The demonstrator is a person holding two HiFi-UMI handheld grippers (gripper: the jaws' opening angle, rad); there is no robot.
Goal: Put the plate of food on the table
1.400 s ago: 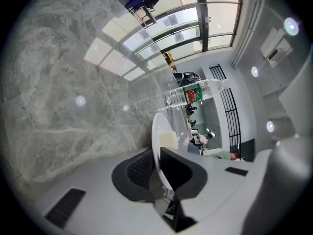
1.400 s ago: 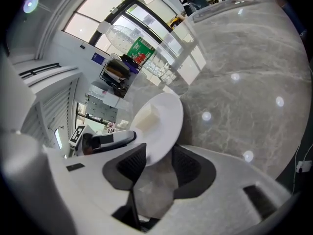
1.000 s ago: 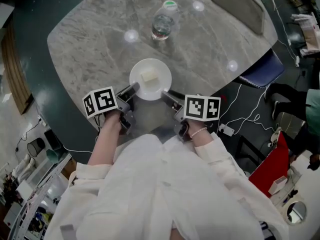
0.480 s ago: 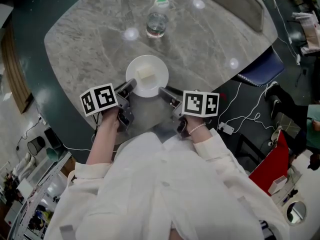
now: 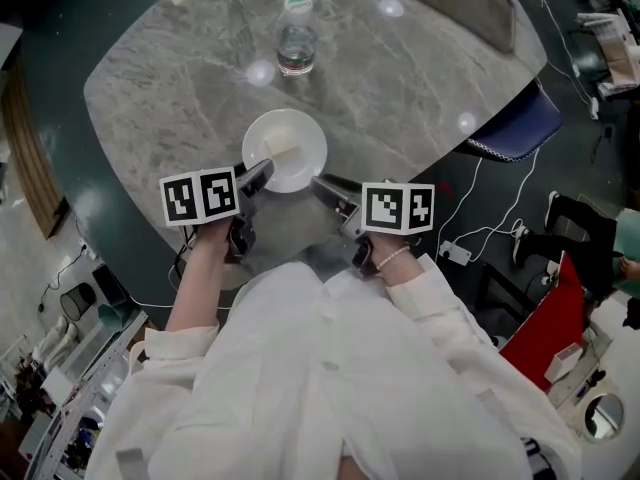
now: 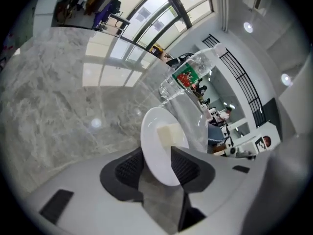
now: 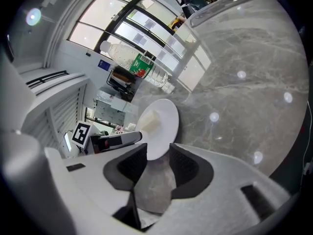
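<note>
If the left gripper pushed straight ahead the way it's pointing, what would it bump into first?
The white plate: its rim sits between the left gripper's jaws, which have just been opening. The pads look clear of it.

Dim, muted head view, round lamp glare dotting the glossy marble worktop (image 5: 430, 88), corners sinking into shadow, gripper views brighter (daylight from tall windows (image 6: 142, 18) mirrored in the stone), heavy fisheye bending, black circular vignette, near foreground soft.
</note>
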